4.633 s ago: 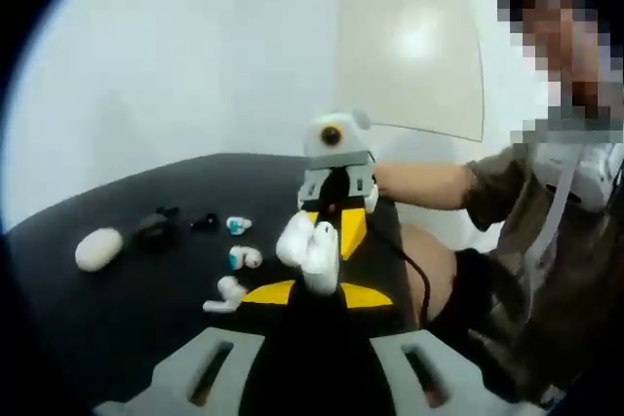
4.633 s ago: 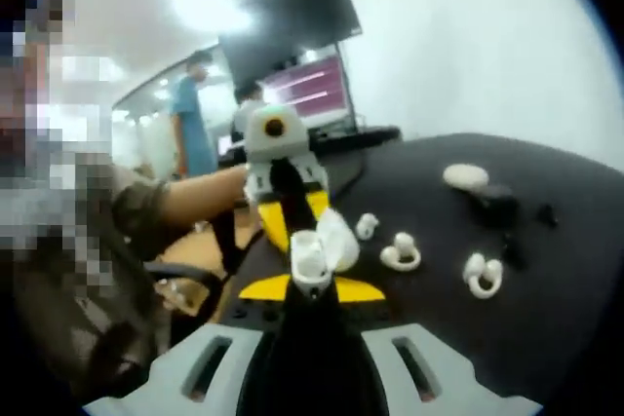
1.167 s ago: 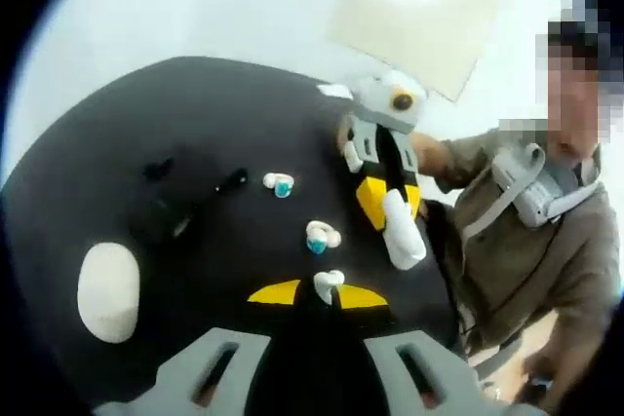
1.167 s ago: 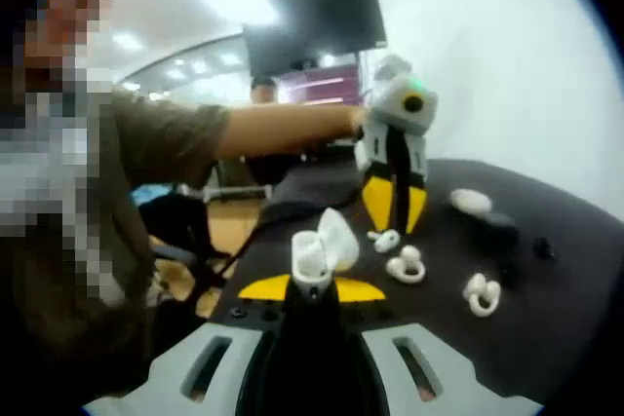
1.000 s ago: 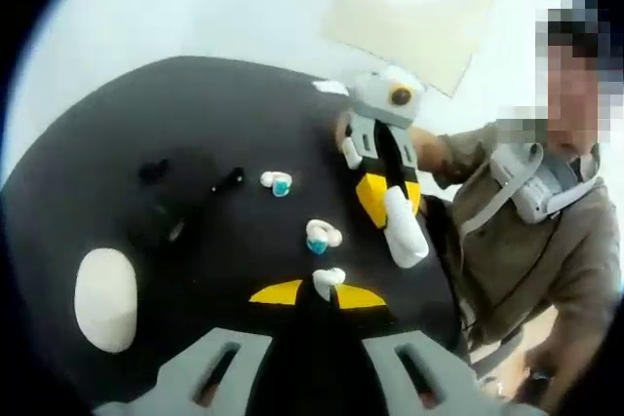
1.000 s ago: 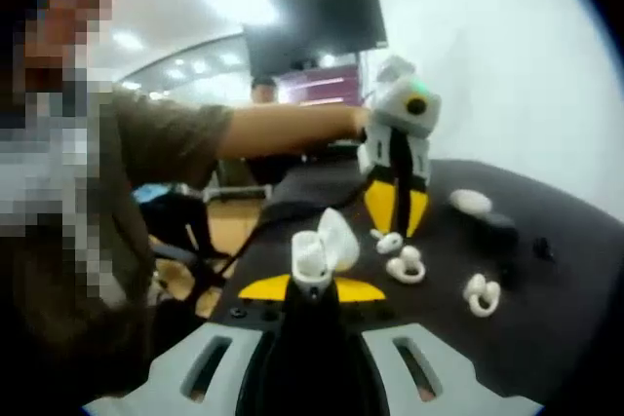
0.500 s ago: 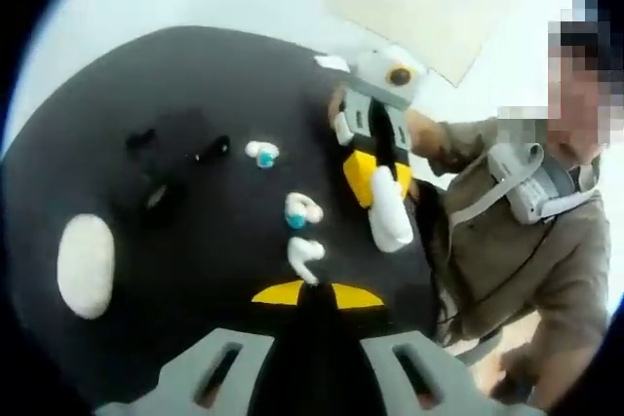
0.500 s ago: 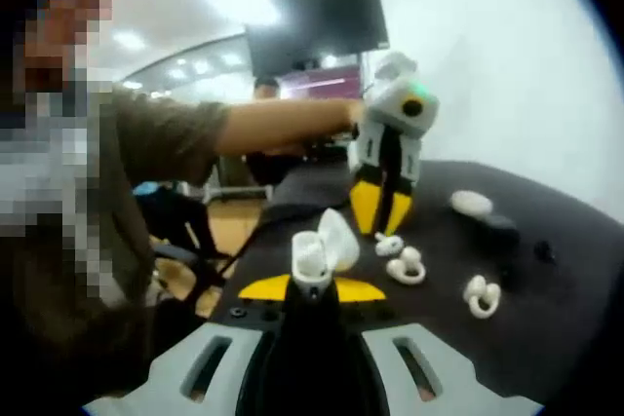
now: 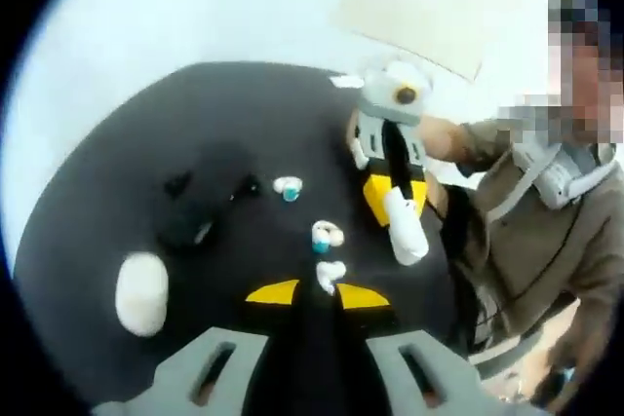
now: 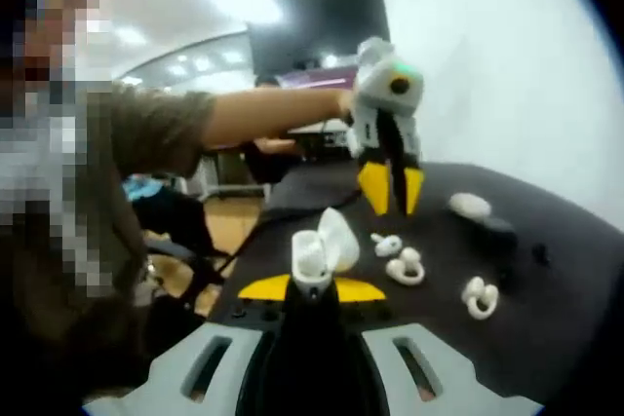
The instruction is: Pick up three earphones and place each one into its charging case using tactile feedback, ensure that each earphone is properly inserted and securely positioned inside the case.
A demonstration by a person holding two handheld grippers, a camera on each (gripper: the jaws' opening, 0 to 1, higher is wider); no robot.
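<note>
grippers: your right gripper (image 10: 310, 284) clamps the open white plastic charging case (image 10: 322, 245); your left gripper (image 9: 310, 295), jaws closed, empty, hangs above three white earphones (image 9: 331, 273) on the black table (image 9: 117, 211).

Three earphones (image 10: 404, 266) lie on the table (image 10: 546, 319)

1. Your left gripper (image 9: 317, 291) hangs over the black table (image 9: 117, 182), yellow tips together, a white earphone (image 9: 330, 274) just beyond them.
2. Your right gripper (image 9: 395, 204) clamps an open white case (image 9: 407, 233).
3. Two more earphones (image 9: 327, 237) and a closed white case (image 9: 142, 293) lie on the table.
</note>
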